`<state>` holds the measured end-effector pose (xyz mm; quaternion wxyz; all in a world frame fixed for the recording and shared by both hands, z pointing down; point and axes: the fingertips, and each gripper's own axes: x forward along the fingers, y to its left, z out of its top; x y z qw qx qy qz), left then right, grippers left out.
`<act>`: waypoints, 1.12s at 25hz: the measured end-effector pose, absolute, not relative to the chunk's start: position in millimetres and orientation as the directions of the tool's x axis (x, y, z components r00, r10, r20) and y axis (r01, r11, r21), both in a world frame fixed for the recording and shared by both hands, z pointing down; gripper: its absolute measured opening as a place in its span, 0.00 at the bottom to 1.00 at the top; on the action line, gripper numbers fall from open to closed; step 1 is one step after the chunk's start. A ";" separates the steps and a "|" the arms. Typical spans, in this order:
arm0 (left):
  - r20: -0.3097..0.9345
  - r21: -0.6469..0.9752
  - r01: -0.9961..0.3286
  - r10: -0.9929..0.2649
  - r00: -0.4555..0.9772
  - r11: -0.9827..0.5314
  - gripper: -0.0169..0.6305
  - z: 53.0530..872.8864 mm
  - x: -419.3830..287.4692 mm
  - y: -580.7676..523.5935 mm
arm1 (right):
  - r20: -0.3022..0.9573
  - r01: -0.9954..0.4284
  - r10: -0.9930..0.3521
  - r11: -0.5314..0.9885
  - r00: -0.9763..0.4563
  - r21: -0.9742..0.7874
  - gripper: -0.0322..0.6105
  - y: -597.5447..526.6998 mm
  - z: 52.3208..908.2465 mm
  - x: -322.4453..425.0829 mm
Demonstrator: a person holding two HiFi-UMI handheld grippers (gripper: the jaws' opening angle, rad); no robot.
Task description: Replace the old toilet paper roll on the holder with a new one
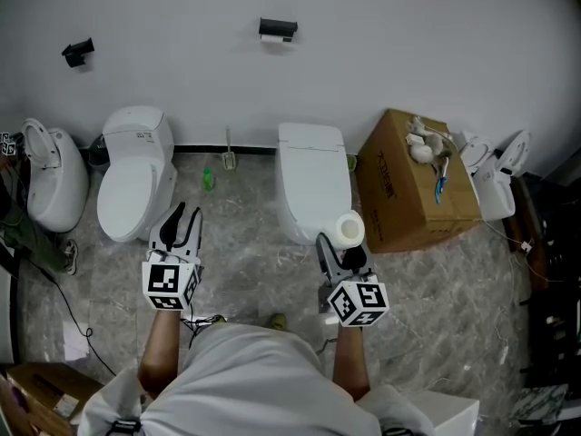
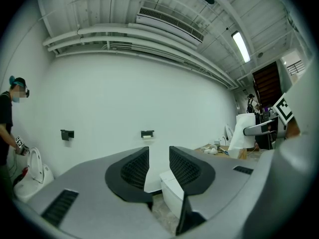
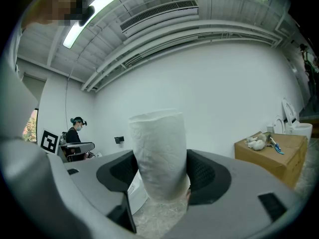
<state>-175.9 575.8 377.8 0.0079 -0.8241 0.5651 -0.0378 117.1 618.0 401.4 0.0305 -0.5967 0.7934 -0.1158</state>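
Observation:
A black wall holder (image 1: 278, 29) carries a small white remnant of the old roll (image 1: 275, 38); it also shows far off in the left gripper view as the holder (image 2: 147, 133). In my right gripper (image 1: 343, 243) a full white toilet paper roll (image 1: 349, 229) stands upright, and the jaws are shut on the roll (image 3: 158, 153) from both sides. My left gripper (image 1: 182, 214) is open, with nothing between its jaws (image 2: 158, 166). Both grippers point level toward the wall, well short of the holder.
A second black holder (image 1: 78, 52) sits further left on the wall. Three toilets (image 1: 136, 175) (image 1: 313, 180) (image 1: 50, 184) stand on the marble floor below. At the right is a cardboard box (image 1: 413, 184) with oddments on top. A person (image 2: 9, 118) stands at the far left.

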 end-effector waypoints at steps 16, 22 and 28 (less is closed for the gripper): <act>0.044 -0.057 -0.918 -0.919 0.391 -0.393 0.22 377.9 -237.4 590.5 | 0.074 -0.944 -0.962 0.239 -0.261 -0.229 0.53 636.0 401.0 52.1; 0.067 -0.048 -0.911 -0.912 0.405 -0.409 0.22 393.0 -263.6 593.8 | 0.091 -0.948 -0.966 0.213 -0.240 -0.237 0.53 645.7 415.0 27.5; 0.083 -0.034 -0.905 -0.903 0.421 -0.425 0.22 401.7 -267.3 581.9 | 0.102 -0.953 -0.970 0.192 -0.220 -0.233 0.53 640.2 417.3 25.7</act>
